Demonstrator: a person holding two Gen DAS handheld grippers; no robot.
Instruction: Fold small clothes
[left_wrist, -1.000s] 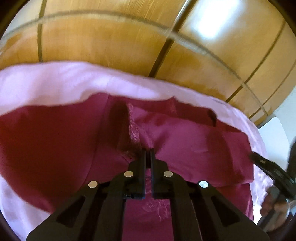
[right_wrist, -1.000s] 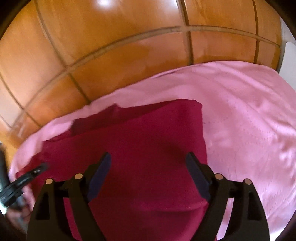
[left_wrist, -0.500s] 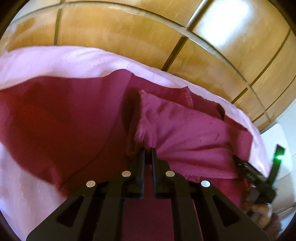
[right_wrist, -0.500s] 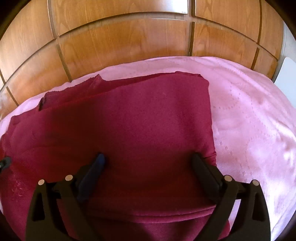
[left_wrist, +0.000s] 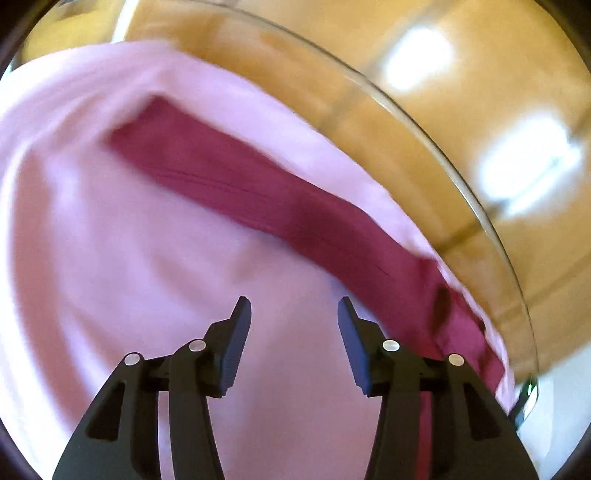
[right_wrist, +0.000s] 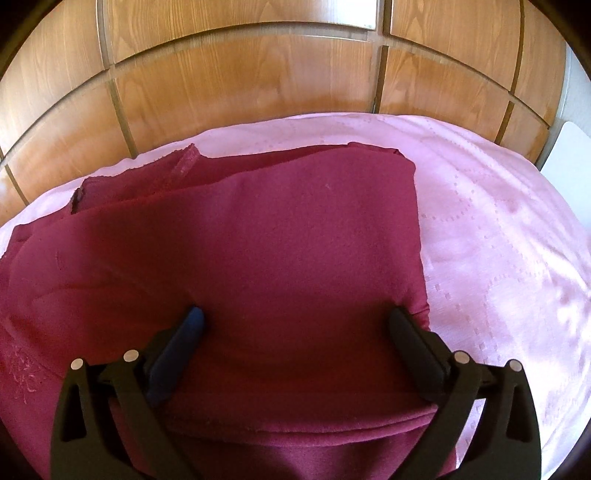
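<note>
Dark red garment (right_wrist: 266, 258), folded into layers, lying flat on a pink bedspread (right_wrist: 498, 240), with a thick folded edge nearest the right wrist camera and thinner layers and a stitched hem showing along the far left side. Faint embroidery visible on the cloth at lower left of the right wrist view.

Right claw (right_wrist: 295, 321) spread wide just above the garment, one finger over the middle of the cloth, the other at its right edge; nothing pinched between them, jaws having just opened the last bit further.

Left claw (left_wrist: 294, 312) partly spread, empty, jaws having just been opening; only bare pink bedspread (left_wrist: 147, 277) between and below the fingers. In that blurred view, garment (left_wrist: 295, 210) seen as a red band stretching from upper left to lower right, beyond the fingertips and apart from them.

Past the bed, wooden panelling (right_wrist: 240, 92) with dark grooves. White surface (right_wrist: 569, 155) at far right, beside the bed's edge.
</note>
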